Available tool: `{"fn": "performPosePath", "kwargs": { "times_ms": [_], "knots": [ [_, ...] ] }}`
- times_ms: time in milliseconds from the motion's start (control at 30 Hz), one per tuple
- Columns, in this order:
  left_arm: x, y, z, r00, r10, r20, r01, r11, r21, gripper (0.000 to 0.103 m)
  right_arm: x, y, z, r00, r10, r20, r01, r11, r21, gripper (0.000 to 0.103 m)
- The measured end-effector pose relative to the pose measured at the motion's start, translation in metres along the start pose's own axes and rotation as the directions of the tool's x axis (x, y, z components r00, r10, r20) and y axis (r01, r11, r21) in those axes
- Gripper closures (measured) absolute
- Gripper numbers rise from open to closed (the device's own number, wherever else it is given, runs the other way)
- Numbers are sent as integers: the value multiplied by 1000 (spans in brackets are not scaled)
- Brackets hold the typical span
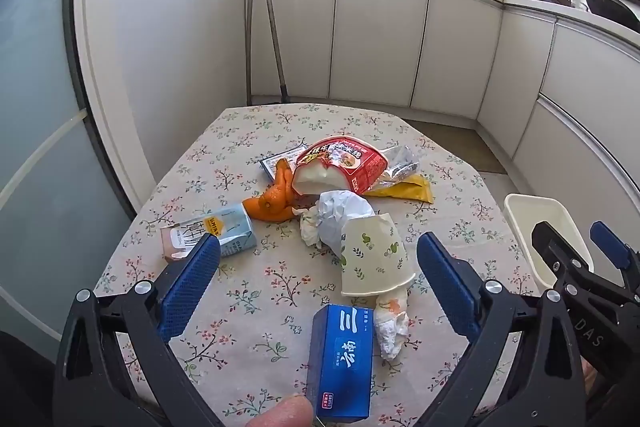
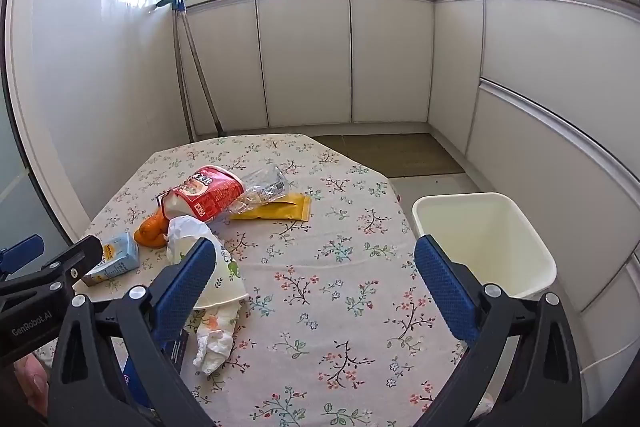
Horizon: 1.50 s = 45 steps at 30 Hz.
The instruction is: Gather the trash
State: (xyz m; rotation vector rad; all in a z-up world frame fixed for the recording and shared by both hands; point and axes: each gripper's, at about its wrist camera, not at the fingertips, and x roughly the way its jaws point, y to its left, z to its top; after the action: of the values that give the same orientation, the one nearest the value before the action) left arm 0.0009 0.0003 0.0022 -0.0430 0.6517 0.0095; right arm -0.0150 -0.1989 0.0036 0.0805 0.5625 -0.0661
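Trash lies mid-table on the floral cloth [image 1: 280, 287]: carton [image 1: 224, 233] at left, orange peel [image 1: 272, 205], red noodle bowl [image 1: 340, 167] on its side, crumpled tissue [image 1: 336, 215], tipped paper cup [image 1: 374, 259], blue box [image 1: 344, 359] nearest. White bin [image 2: 486, 239] stands right, off the table. Left gripper [image 1: 318, 267] and right gripper [image 2: 314, 277] — both spread wide, holding nothing.

"genrobot.ai" on left gripper [image 2: 24, 255]
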Motion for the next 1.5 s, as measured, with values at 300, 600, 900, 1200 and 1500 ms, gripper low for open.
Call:
{"fn": "performPosePath", "kwargs": {
  "times_ms": [300,600,900,1200,1500],
  "knots": [
    [-15,-5,2,1000,-5,18,5,1000,-12,8,-4,-3,0,1000,-2,5,1,1000,2,6],
    [-8,-4,-1,1000,-1,1,1,1000,2,8,-6,-10,2,1000,2,1,-2,1000,8,6],
    [-7,-5,-2,1000,-2,-2,2,1000,2,8,-4,-5,0,1000,-4,4,4,1000,3,6],
    [-6,-5,-3,1000,1,-7,-1,1000,4,8,-5,-9,-1,1000,-2,9,2,1000,16,6],
    [1,-5,-5,999,8,-41,-8,1000,1,8,-2,-10,-3,1000,-3,1,3,1000,20,6]
  ]
}}
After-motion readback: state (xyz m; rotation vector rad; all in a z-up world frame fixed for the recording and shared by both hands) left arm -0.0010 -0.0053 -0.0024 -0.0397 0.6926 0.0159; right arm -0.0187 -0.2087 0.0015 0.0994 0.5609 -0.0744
